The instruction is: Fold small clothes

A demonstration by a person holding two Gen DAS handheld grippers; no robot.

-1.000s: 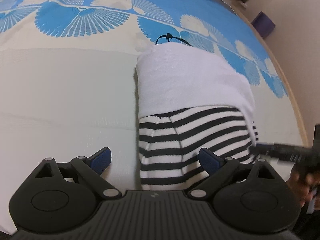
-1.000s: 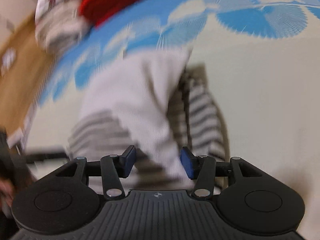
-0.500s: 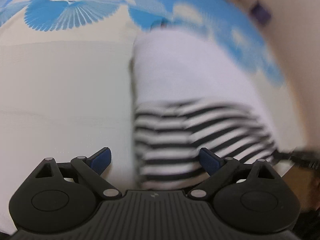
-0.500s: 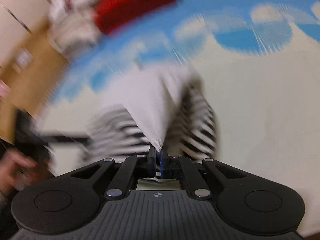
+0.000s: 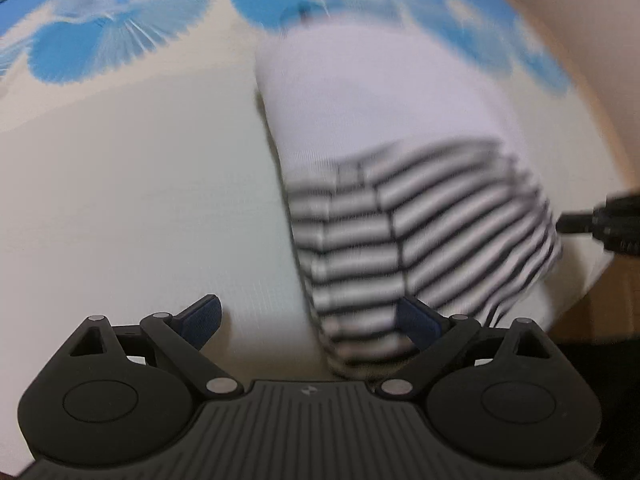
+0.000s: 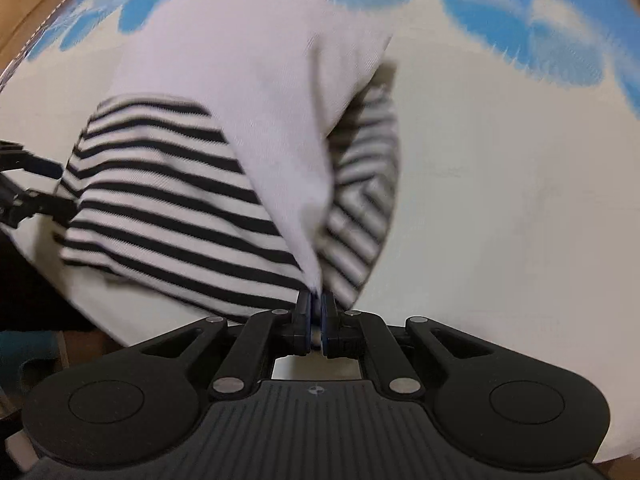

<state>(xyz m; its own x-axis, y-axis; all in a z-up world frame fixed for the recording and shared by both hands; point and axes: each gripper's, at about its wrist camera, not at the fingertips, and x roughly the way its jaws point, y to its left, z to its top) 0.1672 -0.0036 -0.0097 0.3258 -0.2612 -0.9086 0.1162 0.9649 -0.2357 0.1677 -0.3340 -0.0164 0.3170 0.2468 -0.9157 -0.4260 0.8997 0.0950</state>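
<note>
Cream bedding (image 5: 132, 200) with blue fan prints carries the striped garment (image 5: 420, 240), its white part folded over the stripes; the left gripper (image 5: 308, 320) gapes wide at its near edge; the right gripper (image 6: 316, 312) pinches a lifted white corner.

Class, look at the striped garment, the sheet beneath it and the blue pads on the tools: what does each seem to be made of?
Striped garment: probably soft cotton knit, matte; it drapes, and a fine rib shows in the white part.
Sheet: apparently woven cloth, matte, with a printed blue pattern.
Blue pads of the left tool: likely rubber or foam; dull, slightly textured. The right tool pinches the garment.
</note>
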